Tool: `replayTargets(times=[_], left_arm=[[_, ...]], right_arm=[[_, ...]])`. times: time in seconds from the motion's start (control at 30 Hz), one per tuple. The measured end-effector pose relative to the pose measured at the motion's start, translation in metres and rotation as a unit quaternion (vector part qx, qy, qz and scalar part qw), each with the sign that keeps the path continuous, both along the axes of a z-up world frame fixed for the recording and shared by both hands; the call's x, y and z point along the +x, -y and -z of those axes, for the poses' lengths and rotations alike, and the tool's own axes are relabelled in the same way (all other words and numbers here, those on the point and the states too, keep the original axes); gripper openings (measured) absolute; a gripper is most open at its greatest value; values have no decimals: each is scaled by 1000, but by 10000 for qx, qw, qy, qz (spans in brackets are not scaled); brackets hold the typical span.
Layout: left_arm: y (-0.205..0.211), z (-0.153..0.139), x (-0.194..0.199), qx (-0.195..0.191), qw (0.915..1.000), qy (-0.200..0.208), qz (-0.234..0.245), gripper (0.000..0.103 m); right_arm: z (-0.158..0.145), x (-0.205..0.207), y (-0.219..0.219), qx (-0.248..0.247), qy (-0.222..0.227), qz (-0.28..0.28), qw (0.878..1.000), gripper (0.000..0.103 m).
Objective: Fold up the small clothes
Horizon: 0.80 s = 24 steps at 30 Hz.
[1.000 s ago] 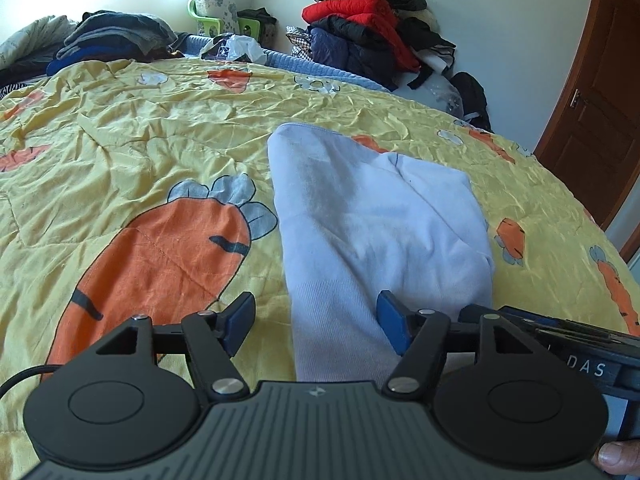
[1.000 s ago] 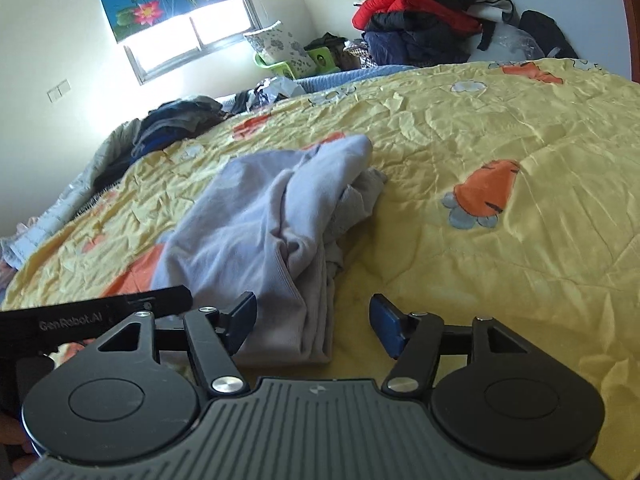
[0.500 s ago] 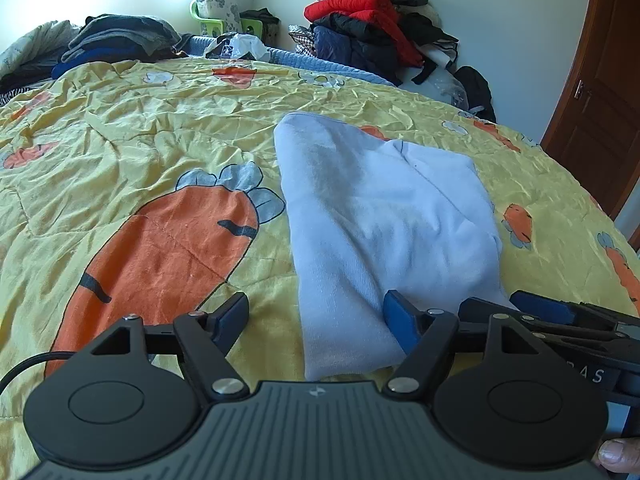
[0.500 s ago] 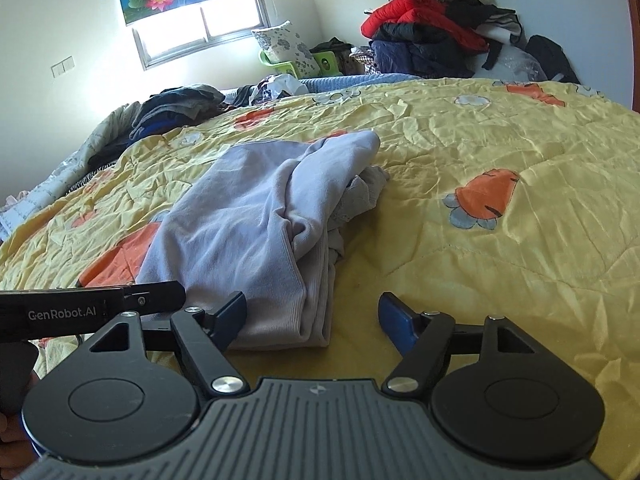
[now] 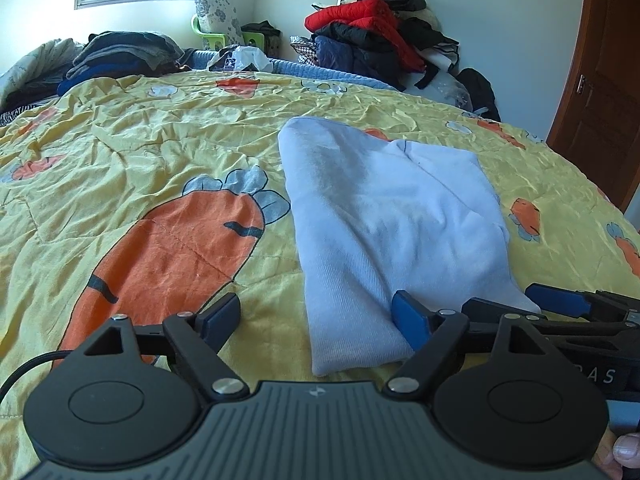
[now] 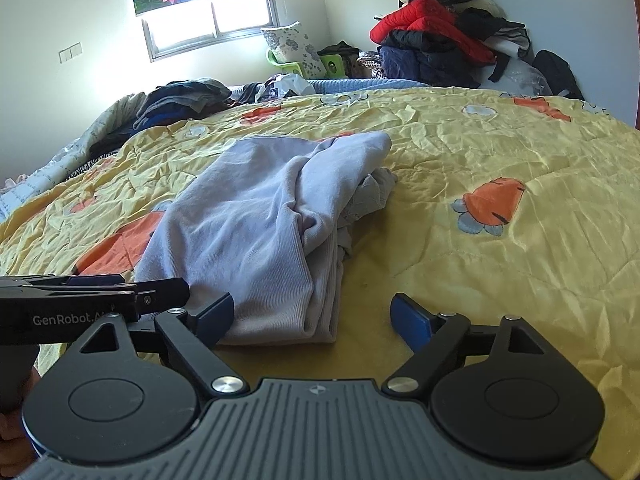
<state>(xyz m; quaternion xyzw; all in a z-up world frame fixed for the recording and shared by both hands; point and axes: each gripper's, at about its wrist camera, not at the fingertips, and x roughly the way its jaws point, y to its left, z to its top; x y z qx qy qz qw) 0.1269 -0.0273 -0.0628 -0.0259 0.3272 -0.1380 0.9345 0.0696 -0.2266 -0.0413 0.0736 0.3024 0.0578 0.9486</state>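
A pale lavender garment (image 5: 384, 224) lay folded lengthwise on the yellow carrot-print quilt (image 5: 120, 152), its ribbed hem nearest both cameras and its far end reaching toward the middle of the bed. From the right wrist view the same garment (image 6: 256, 232) showed a bunched, layered right edge, with a bit of grey fabric (image 6: 372, 196) poking out from under the fold. The left gripper (image 5: 316, 316) hovered low over the near hem with its jaws spread wide apart, holding nothing; its right blue pad sat over the hem's corner, though whether it touched the cloth could not be told, and its left pad was over the big orange carrot (image 5: 172, 252). The right gripper (image 6: 312, 314) was likewise spread wide and empty, its left pad at the hem's edge and its right pad above bare quilt (image 6: 500, 280). Each gripper appeared at the edge of the other's view, close alongside. Behind the bed, a heap of red and dark jackets (image 5: 376, 40) rested against the wall, near a brown door (image 5: 600, 92), with a window (image 6: 216, 20) at the far side
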Motion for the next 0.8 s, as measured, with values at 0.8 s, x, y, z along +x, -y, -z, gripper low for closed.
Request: replayTargets(times=[0.8], left_arm=[[-72, 2, -53, 61, 9970, 91, -761, 85]], right_arm=[[-1, -46, -11, -306, -85, 112, 9994, 98]])
